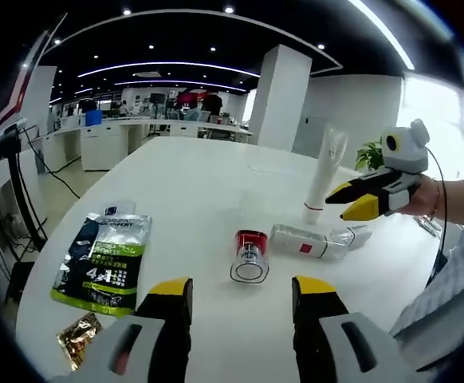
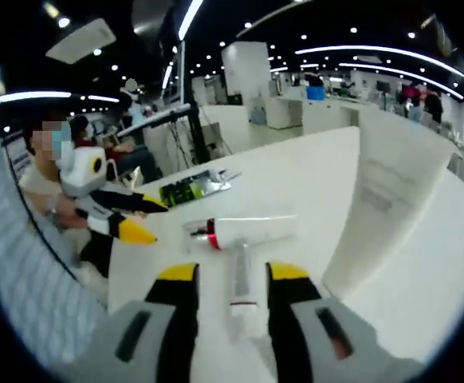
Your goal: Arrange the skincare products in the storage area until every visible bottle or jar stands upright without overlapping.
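Two of the three skincare items lie on their sides, so I read the righting as not yet done: a clear jar with a red band [image 1: 249, 255] lies dead ahead of my left gripper [image 1: 242, 297], mouth toward me and seemingly empty, and just to its right a white bottle with a red label [image 1: 308, 241] lies flat. Past that, a white tube [image 1: 324, 179] stands on its cap. My left jaws are spread wide, holding nothing. My right gripper [image 2: 230, 279] is also parted, unladen, a slim white bottle [image 2: 241, 275] on the table between its jaws and another white bottle [image 2: 252, 230] lying crosswise beyond. A green sachet [image 1: 104, 259] and gold wrapper [image 1: 78, 338] sit left on the white table [image 1: 200, 175].
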{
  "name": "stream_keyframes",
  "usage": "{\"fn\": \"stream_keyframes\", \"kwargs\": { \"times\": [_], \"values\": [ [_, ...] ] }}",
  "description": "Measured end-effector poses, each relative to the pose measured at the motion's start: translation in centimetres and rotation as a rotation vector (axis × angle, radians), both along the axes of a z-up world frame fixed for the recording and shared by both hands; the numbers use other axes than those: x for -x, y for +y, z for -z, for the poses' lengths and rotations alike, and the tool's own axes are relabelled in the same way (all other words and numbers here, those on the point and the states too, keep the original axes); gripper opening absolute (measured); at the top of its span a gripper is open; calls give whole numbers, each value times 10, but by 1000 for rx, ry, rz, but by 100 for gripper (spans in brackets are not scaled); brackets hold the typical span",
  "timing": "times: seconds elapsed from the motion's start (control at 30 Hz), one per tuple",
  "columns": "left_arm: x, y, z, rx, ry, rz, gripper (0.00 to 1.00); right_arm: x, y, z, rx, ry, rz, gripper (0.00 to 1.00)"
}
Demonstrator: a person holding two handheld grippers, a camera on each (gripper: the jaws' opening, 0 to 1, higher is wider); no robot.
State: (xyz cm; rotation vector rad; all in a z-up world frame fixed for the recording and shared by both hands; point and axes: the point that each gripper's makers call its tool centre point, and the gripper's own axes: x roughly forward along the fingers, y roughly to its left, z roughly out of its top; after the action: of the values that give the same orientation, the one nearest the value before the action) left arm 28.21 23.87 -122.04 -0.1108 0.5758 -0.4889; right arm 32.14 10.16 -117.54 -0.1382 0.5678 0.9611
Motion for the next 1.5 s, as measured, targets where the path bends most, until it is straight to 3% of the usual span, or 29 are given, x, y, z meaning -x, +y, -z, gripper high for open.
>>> {"fn": "stream_keyframes", "kwargs": {
  "times": [0.47,0.67,0.93,1.03,1.1,1.43,1.5],
  "values": [
    [-28,-30,26,-90,14,70,51,7,6,-2,28,-25,9,32],
    [-46,-40,38,-160,16,91,42,19,0,0,57,-32,7,31],
    [-50,-32,40,-158,6,73,30,16,-6,-2,74,-46,20,31],
    [-50,-31,39,-168,-7,89,29,15,0,-5,89,-65,-20,31],
    [-49,-27,39,-220,-29,118,29,15,6,-7,120,-100,-66,31],
    [-28,0,43,-238,-7,178,28,4,39,-21,183,-198,-226,32],
    [-22,6,44,-238,10,195,28,1,52,-24,217,-235,-294,32]
  ]
}}
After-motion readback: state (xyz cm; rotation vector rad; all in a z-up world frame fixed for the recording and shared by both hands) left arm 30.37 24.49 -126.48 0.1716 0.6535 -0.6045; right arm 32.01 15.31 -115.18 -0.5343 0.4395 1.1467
